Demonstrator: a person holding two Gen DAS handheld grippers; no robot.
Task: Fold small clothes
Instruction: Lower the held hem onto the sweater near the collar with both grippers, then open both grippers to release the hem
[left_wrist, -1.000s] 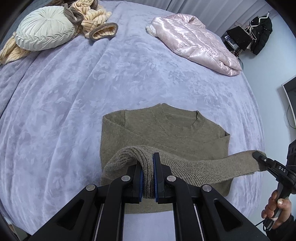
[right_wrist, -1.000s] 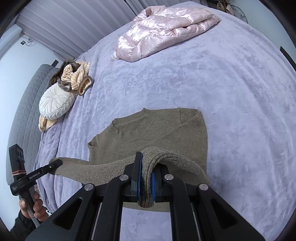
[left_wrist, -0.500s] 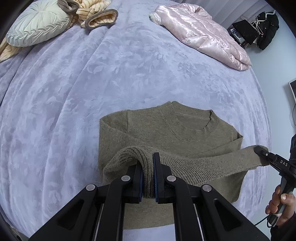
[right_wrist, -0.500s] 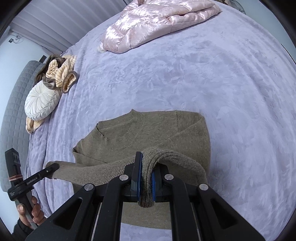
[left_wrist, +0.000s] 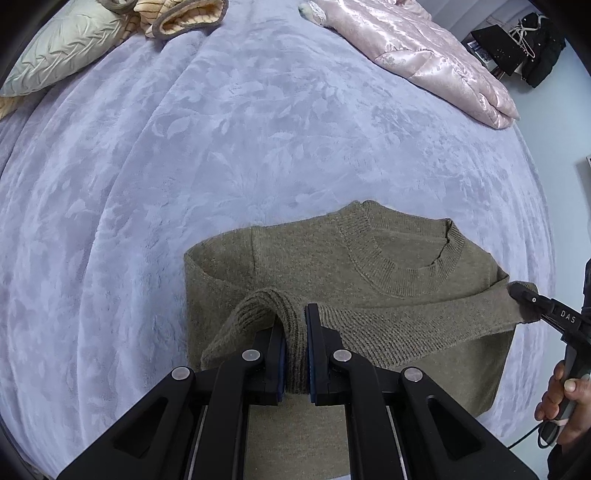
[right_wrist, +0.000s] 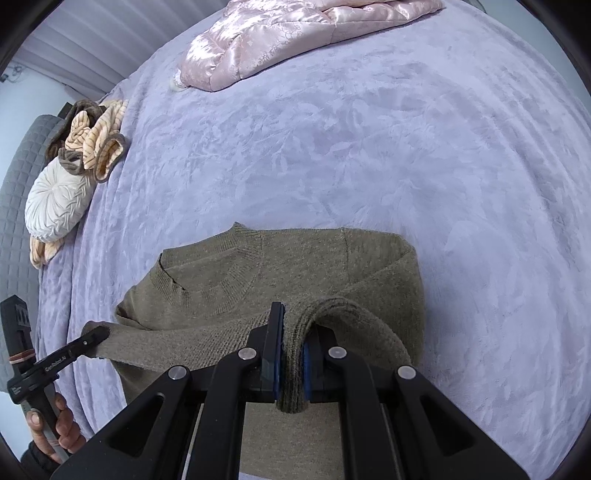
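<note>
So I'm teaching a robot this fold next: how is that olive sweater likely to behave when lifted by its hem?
Probably floppy: the olive sweater drapes limply over the left gripper. The hem held between it and the right gripper bows slightly, so it seems to have some weight. The ribbed knit bunched in both closed grips suggests little slip.
</note>
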